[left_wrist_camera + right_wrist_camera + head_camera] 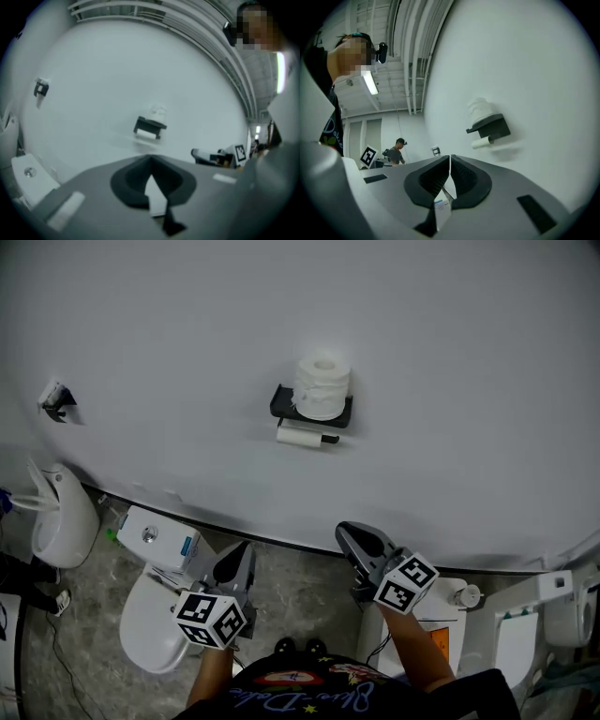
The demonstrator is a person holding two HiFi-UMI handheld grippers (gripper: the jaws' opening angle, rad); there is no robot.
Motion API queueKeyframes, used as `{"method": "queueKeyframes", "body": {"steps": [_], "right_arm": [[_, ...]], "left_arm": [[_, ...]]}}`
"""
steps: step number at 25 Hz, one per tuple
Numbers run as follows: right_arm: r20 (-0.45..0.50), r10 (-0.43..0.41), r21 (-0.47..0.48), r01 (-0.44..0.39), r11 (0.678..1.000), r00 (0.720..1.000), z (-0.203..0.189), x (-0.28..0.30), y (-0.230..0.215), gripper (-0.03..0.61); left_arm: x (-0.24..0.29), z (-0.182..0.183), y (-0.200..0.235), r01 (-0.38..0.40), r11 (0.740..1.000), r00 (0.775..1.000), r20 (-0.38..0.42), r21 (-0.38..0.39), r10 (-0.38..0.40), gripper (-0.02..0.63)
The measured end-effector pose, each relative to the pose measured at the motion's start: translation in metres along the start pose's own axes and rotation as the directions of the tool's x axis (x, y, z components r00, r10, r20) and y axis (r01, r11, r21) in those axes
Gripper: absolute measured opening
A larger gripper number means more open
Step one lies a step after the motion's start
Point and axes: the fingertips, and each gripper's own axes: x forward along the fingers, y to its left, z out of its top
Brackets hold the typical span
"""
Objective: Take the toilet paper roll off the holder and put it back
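1 toilet paper roll atop holder, faint in left gripper view

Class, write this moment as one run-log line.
left hand-held gripper: shut, empty | right hand-held gripper: shut, empty | toilet paper roll: on holder, untouched

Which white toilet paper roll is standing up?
The fat white roll on top of the black wall holder; the thin roll lies sideways underneath.
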Motion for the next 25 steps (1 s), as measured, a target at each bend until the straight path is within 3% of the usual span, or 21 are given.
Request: {"method": "queueKeyframes", "body": {"steps": [4, 25], "right_arm": [[0.028, -0.034, 0.109, 0.031, 0.994, 0.999, -0.018, -0.024, 0.006, 0.017], [0.043, -0.036, 0.105, 0.031, 0.994, 0.998, -0.019, -0.033, 0.02, 0.017]], "left_arm": [[0.008, -0.008, -0.01, 0.026, 1.0, 0.999, -0.018, -0.004, -0.026, -0.003], [0.002, -0.009, -0.013, 0.021, 1.0, 0.999, -0.032, 0.023, -0.021, -0.003]]}}
